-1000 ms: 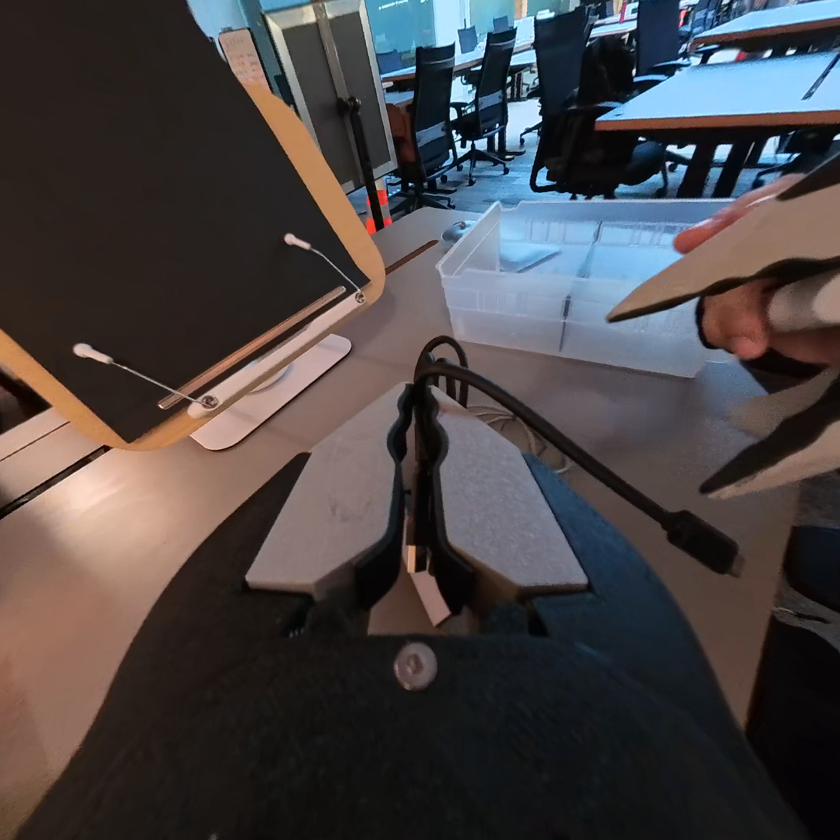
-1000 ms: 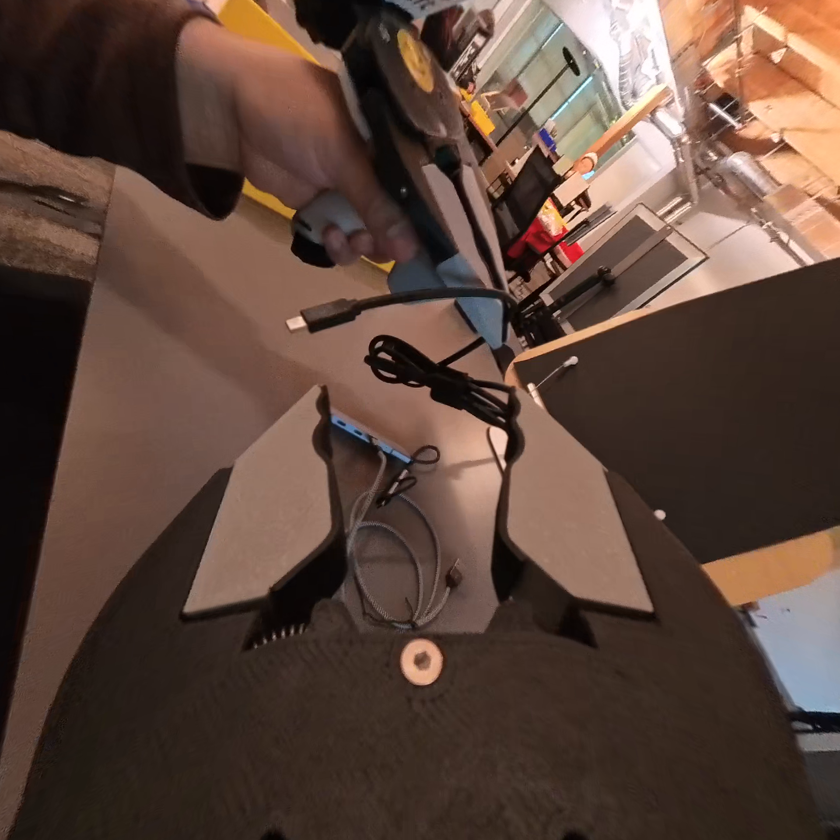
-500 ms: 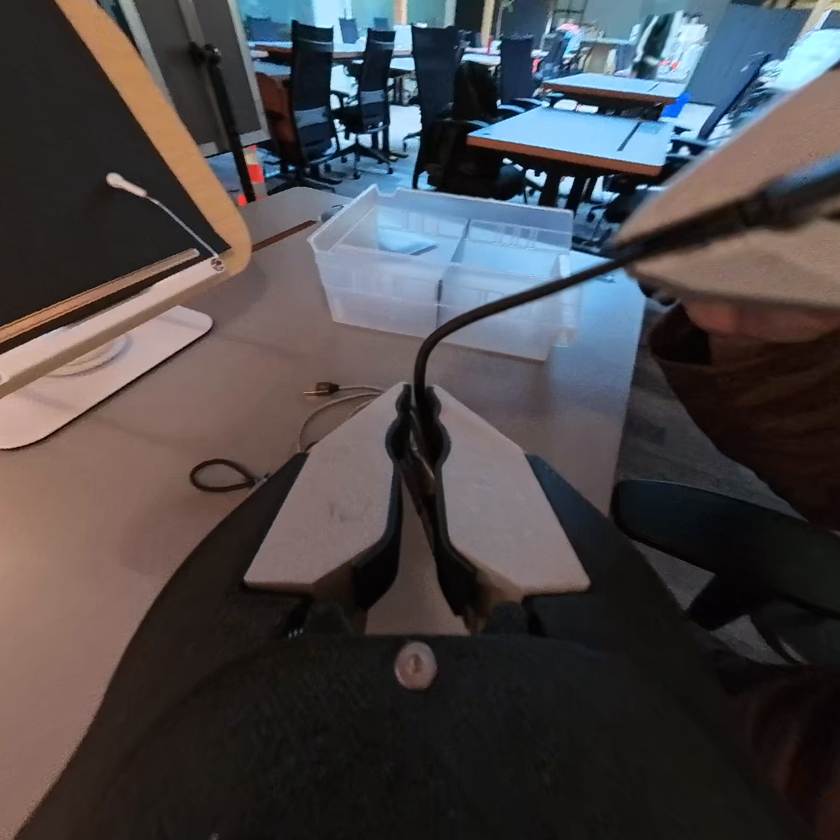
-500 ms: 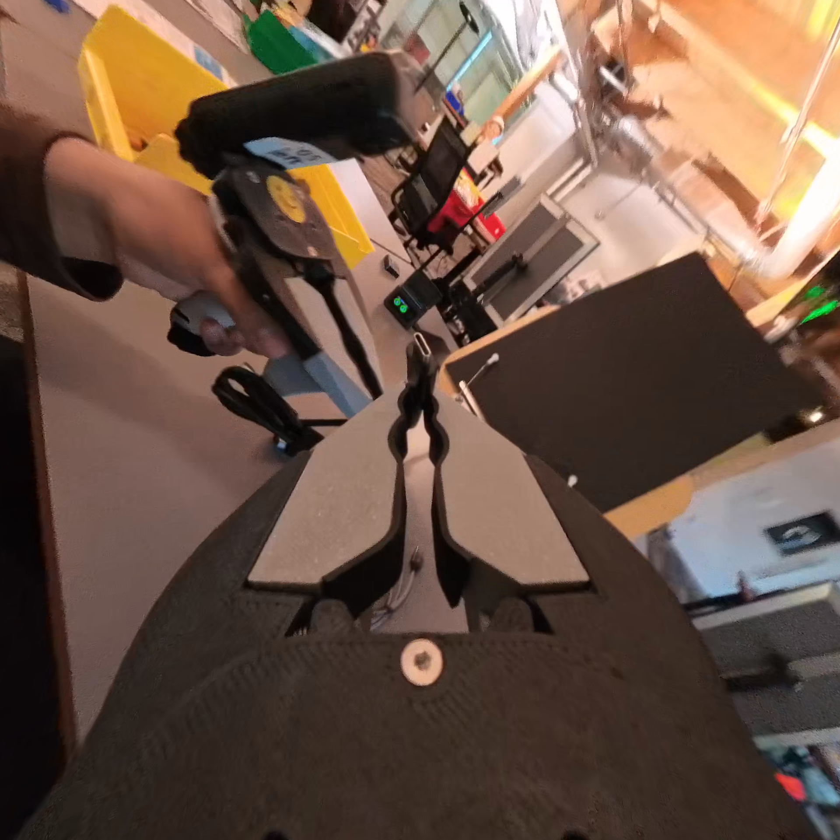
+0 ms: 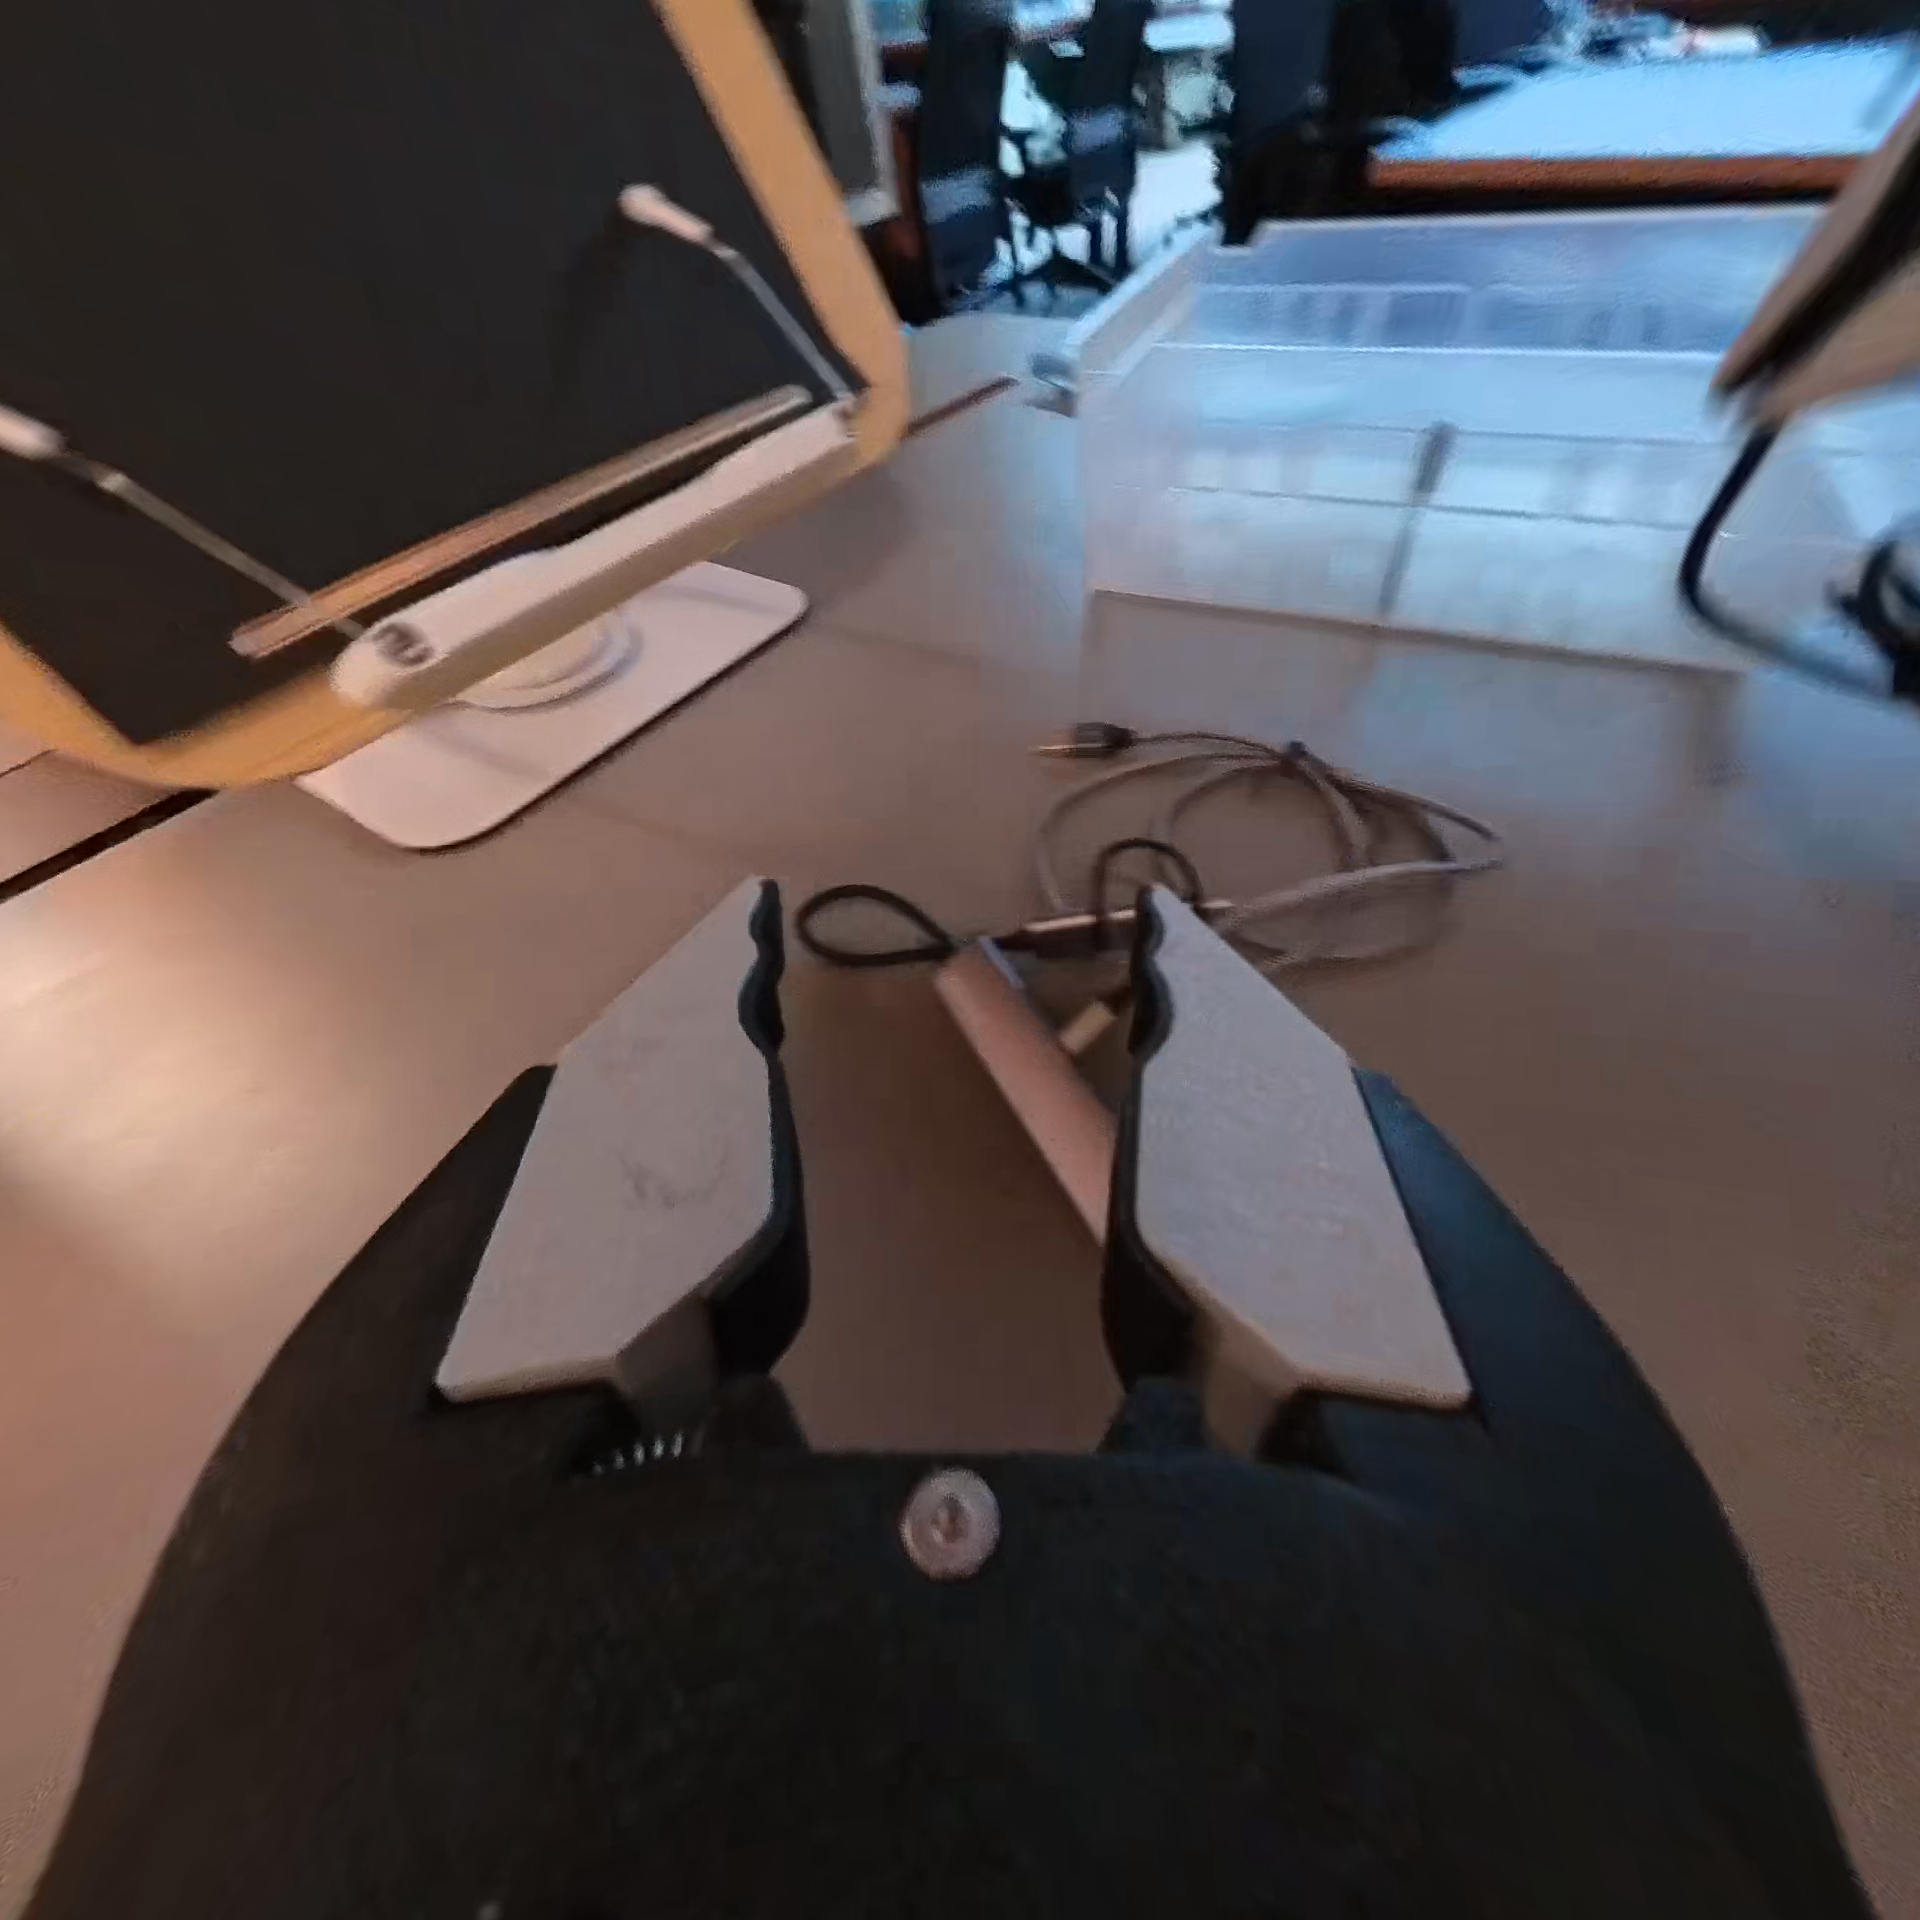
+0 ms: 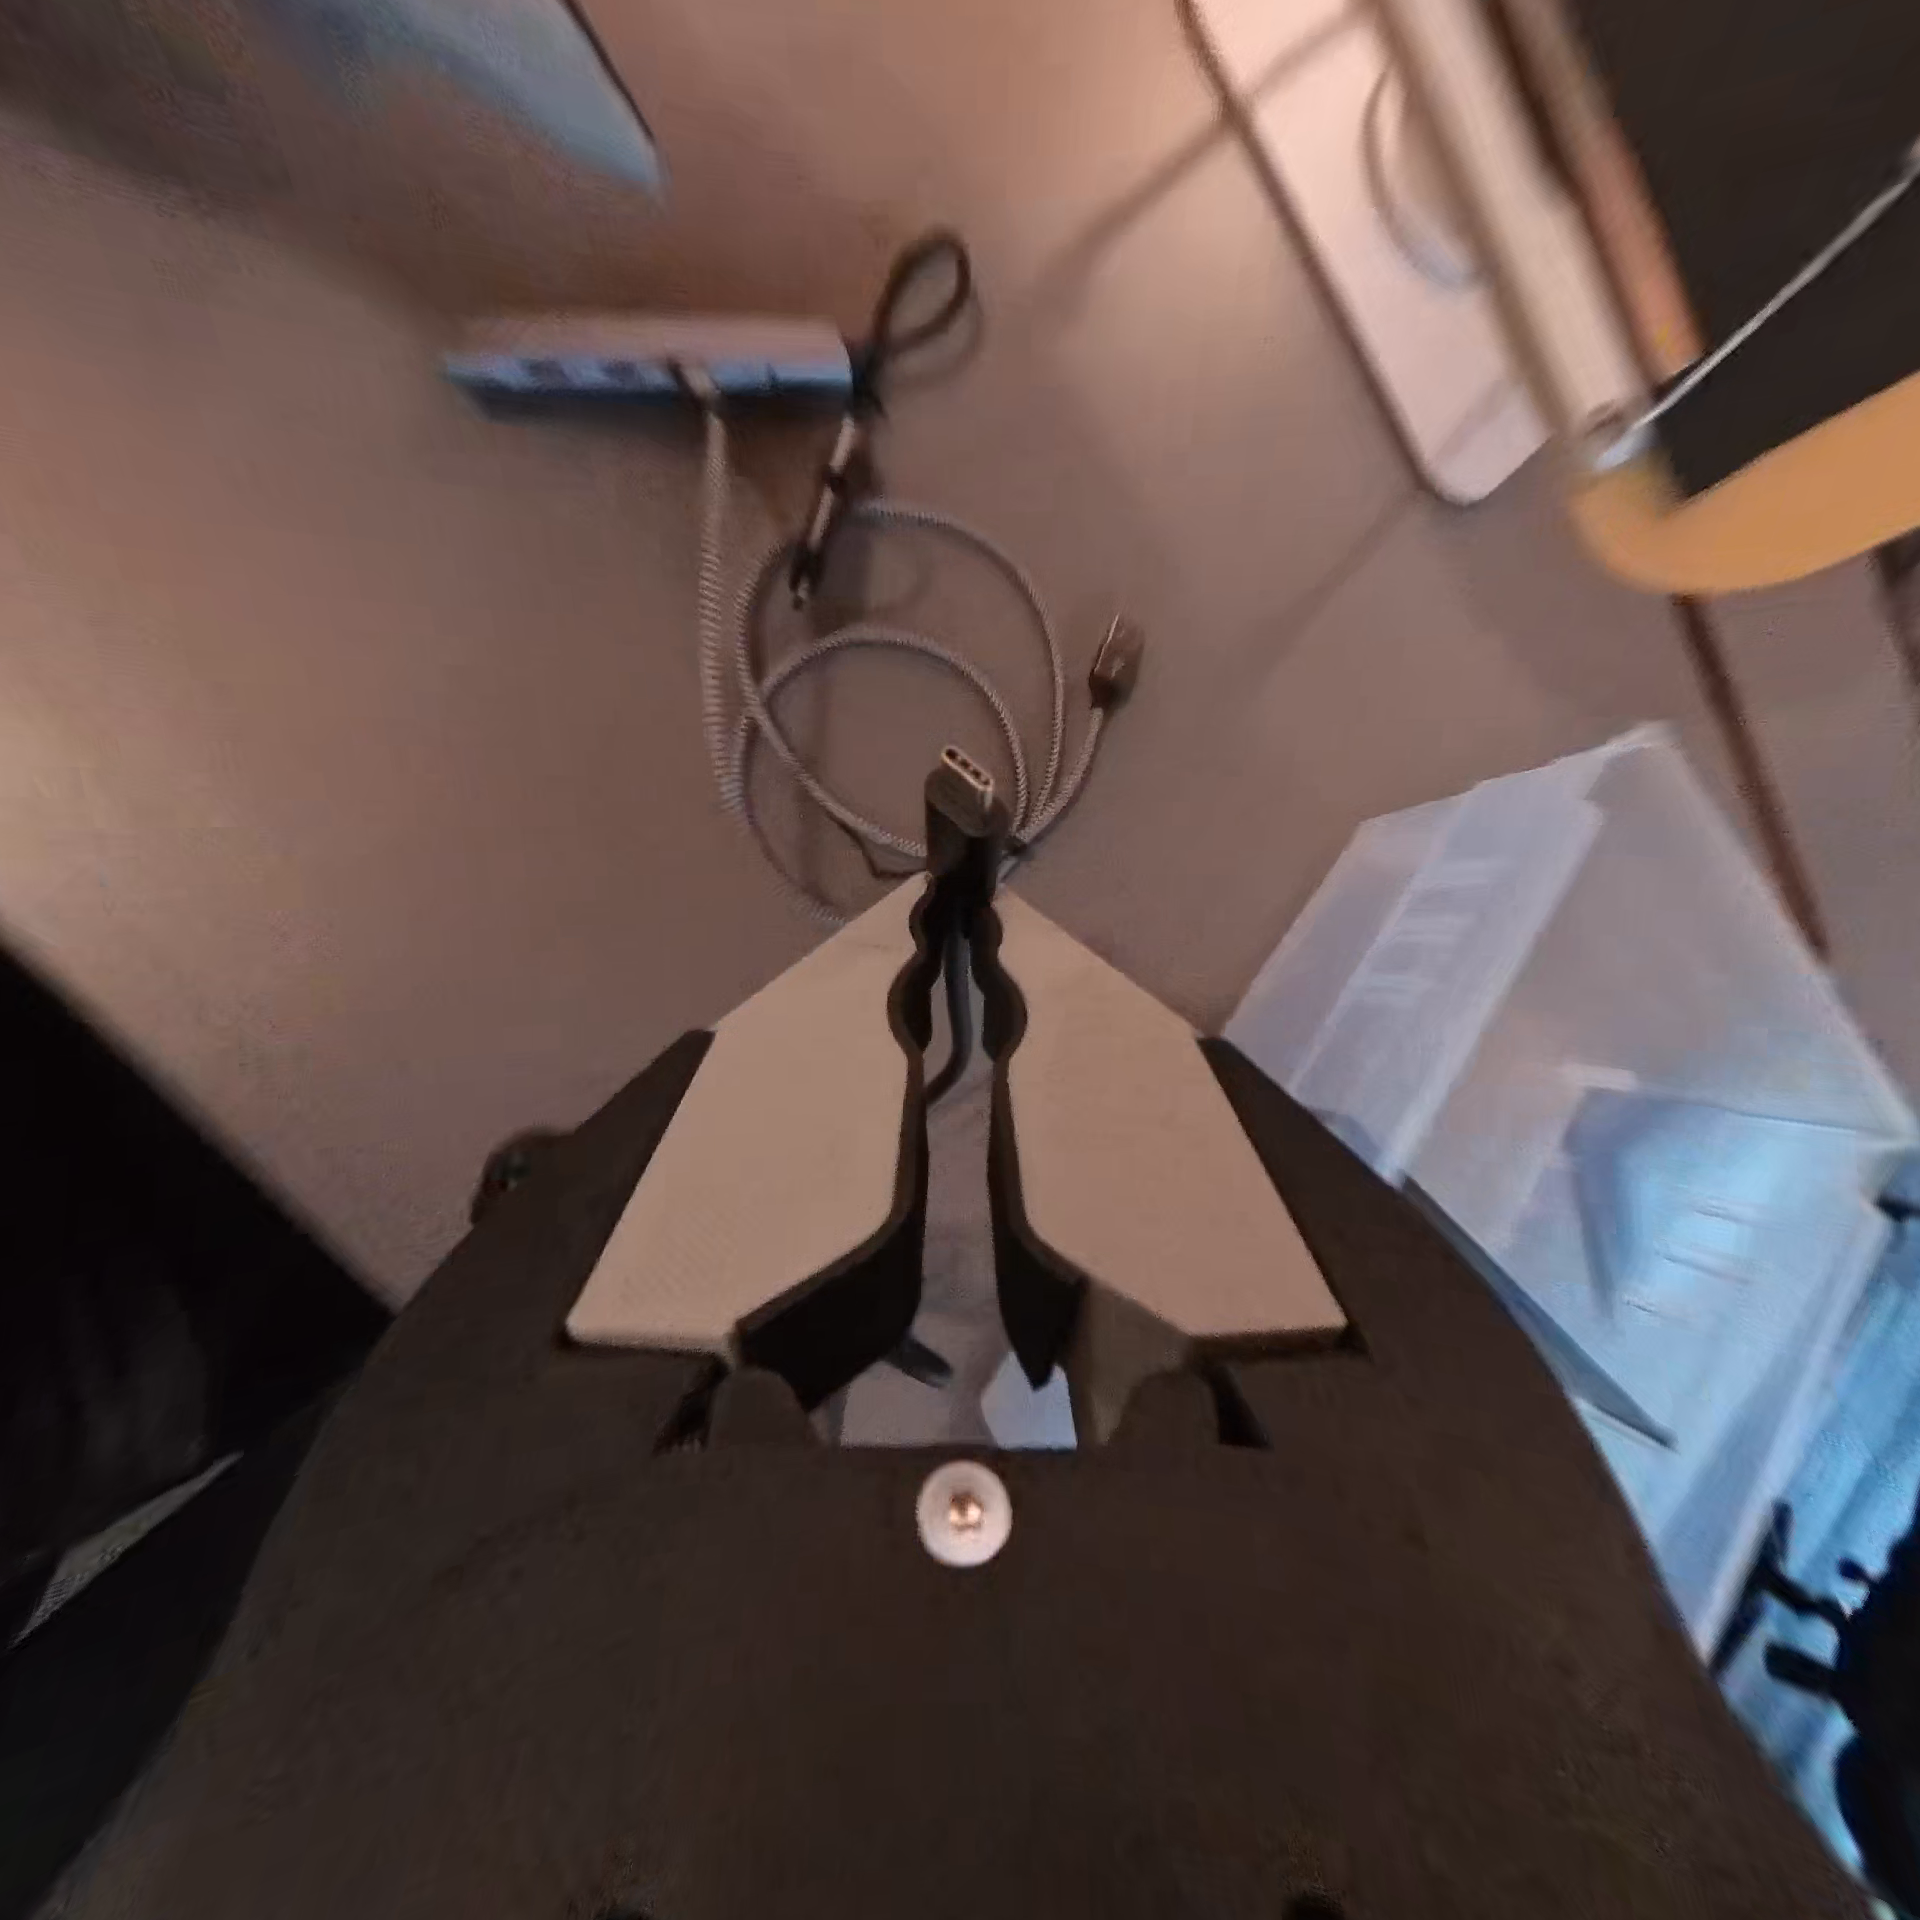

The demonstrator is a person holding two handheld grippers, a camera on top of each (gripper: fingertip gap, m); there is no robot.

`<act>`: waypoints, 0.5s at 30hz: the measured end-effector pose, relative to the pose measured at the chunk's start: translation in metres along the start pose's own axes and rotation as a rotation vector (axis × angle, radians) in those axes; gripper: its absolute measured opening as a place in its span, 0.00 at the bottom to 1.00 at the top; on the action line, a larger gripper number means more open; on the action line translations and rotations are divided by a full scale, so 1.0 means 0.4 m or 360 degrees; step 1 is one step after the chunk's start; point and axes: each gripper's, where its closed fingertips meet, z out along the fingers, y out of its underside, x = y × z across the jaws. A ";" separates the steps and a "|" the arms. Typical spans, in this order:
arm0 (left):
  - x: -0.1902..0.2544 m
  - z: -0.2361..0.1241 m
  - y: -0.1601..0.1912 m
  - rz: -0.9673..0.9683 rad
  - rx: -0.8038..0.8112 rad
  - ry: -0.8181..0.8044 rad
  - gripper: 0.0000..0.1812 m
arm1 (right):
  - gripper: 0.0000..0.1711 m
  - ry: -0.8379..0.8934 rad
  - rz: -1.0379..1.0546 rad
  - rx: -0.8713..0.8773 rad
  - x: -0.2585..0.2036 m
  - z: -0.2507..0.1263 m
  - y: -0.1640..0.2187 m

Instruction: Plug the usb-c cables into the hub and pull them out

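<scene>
1. your left gripper (image 5: 951,935) has its jaws wide apart and nothing in them. it hangs low over the table (image 5: 312,1039) with the hub (image 5: 1023,1049) lying in the gap, closer to the right finger.
2. your right gripper (image 6: 961,894) is clamped tight on the black cable (image 6: 961,821), just behind its plug, so the metal tip sticks out past the fingertips and points at the table.
3. the hub (image 6: 644,364) sits well ahead of that plug, long side facing it. the grey braided cable (image 6: 883,665) is already plugged into it and coils right between the plug and the hub, with its free end lying off to the right.
4. a small black cord loop (image 5: 873,925) sits at the hub's far end.
5. the clear plastic bin (image 5: 1455,436) is past the cables on the right, and the board on the white stand (image 5: 540,727) leans over the table on the left.
6. both views are a bit smeared, so i can't tell you which port is which.
</scene>
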 end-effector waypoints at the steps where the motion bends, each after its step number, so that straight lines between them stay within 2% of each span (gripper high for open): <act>1: -0.026 0.010 0.019 -0.0039 -0.0008 -0.0033 0.36 | 0.06 0.0009 0.0010 -0.0075 0.001 0.072 0.018; 3: -0.050 0.021 0.059 0.0013 -0.0154 -0.0052 0.42 | 0.12 0.0066 0.0045 -0.0199 0.013 0.194 0.053; 4: -0.068 0.021 0.068 0.0080 -0.0171 -0.0117 0.41 | 0.15 0.0083 0.0083 -0.0245 0.019 0.236 0.067; 6: -0.084 0.015 0.074 0.0170 -0.0167 -0.0195 0.40 | 0.21 0.0082 0.0194 -0.0221 0.027 0.272 0.059; 9: -0.098 -0.003 0.057 0.0202 -0.0101 -0.0267 0.37 | 0.41 0.0044 0.0318 0.0114 0.028 0.241 -0.051; 10: -0.100 -0.007 0.055 0.0215 -0.0097 -0.0280 0.36 | 0.44 0.0004 0.0328 0.0224 0.017 0.221 -0.092; 12: -0.108 -0.009 0.064 0.0248 -0.0123 -0.0313 0.35 | 0.44 -0.0118 0.0298 0.0368 -0.026 0.186 -0.157; 15: -0.126 -0.010 0.083 0.0270 -0.0187 -0.0366 0.35 | 0.43 -0.0318 0.0219 0.0437 -0.110 0.171 -0.217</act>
